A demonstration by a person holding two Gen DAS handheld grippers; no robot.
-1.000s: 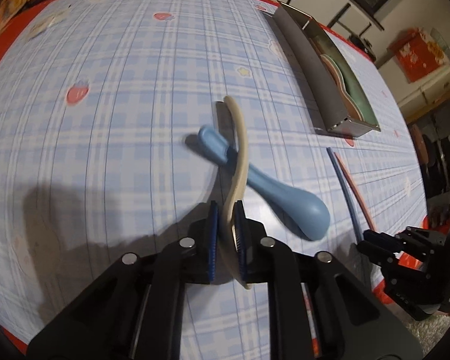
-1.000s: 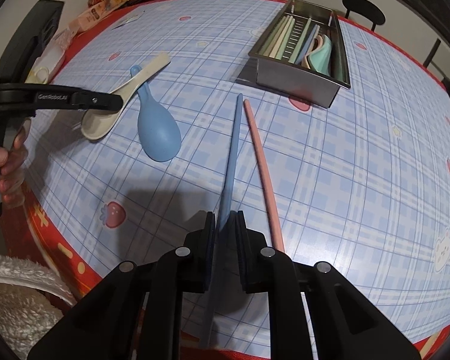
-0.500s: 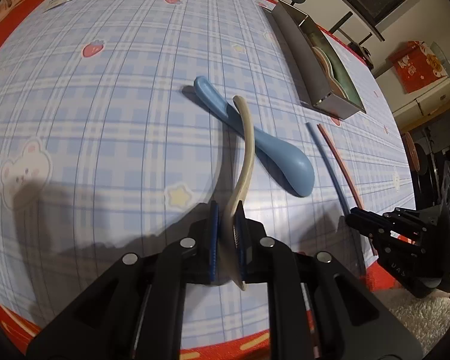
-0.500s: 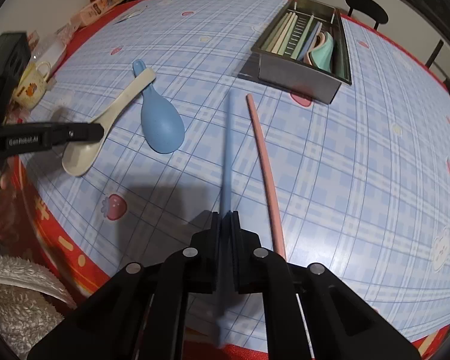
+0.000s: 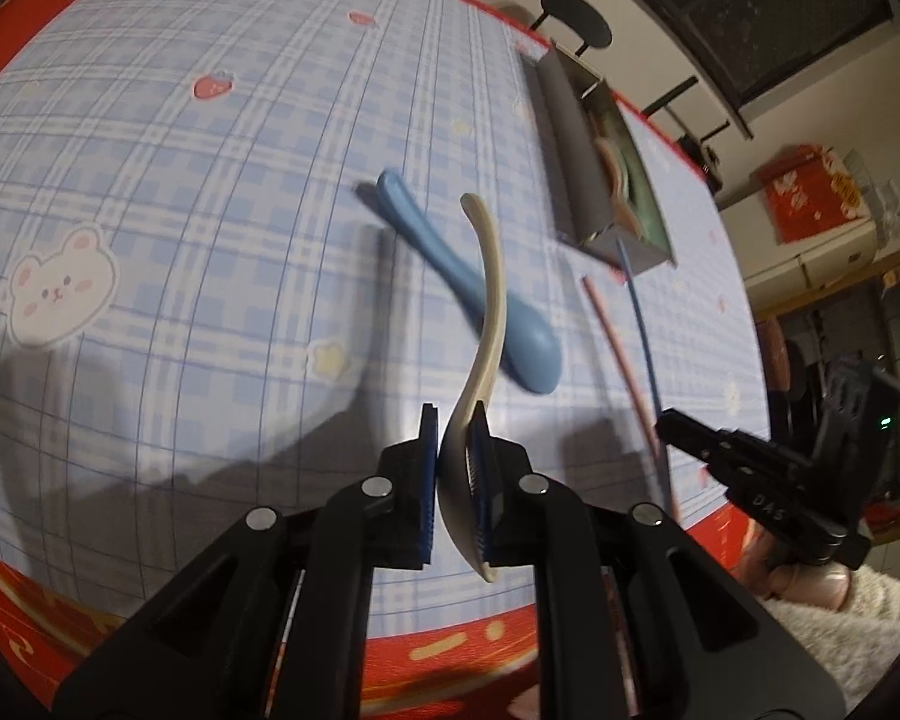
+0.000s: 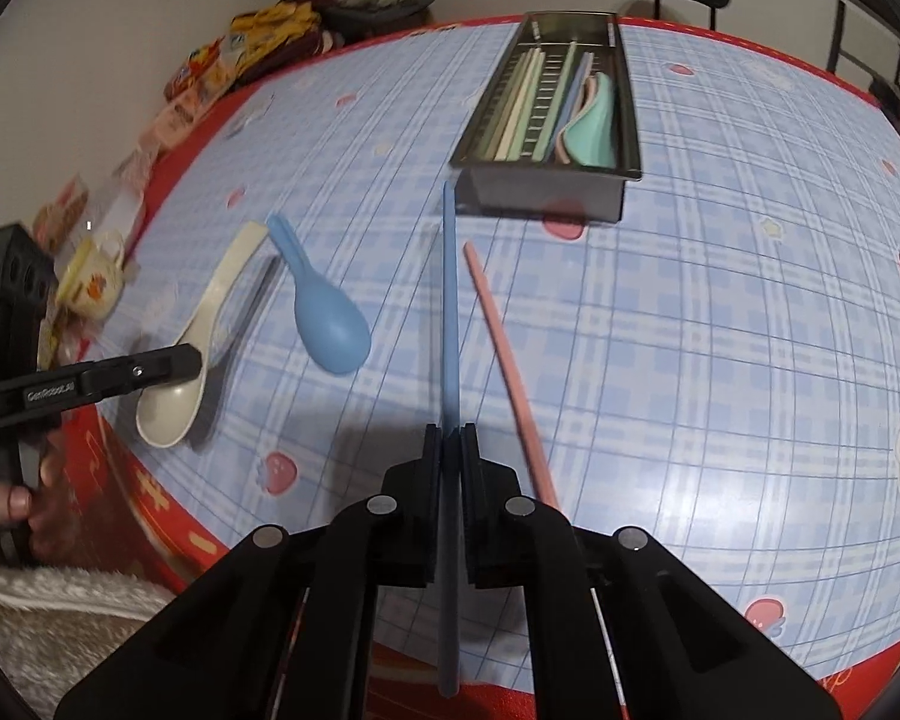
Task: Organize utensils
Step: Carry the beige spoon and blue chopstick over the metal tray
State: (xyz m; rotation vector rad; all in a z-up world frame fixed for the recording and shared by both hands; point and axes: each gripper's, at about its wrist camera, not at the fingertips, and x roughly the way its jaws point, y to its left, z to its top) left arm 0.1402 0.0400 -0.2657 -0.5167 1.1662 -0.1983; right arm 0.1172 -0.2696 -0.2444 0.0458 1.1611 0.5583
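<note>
Jaws of the right gripper [image 6: 450, 444] clench a long blue plastic chopstick [image 6: 450, 312]; left gripper [image 5: 453, 438] pinches a cream ceramic spoon [image 5: 487, 300], probably lifted. Carry both level ahead to the steel utensil tray [image 6: 546, 195].

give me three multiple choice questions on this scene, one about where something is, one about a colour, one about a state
1. Where is the blue spoon?
A. in the metal tray
B. on the tablecloth
C. in the right gripper

2. What colour is the chopstick held by the right gripper?
A. blue
B. pink
C. green

3. What is the left gripper doing?
A. open over the tablecloth
B. shut on nothing
C. shut on the cream spoon

Answers:
1. B: it lies on the tablecloth, outside the metal tray.
2. A: the stick between its fingers is blue; the pink chopstick lies free.
3. C: the spoon's bowl sits between its pads.
</note>
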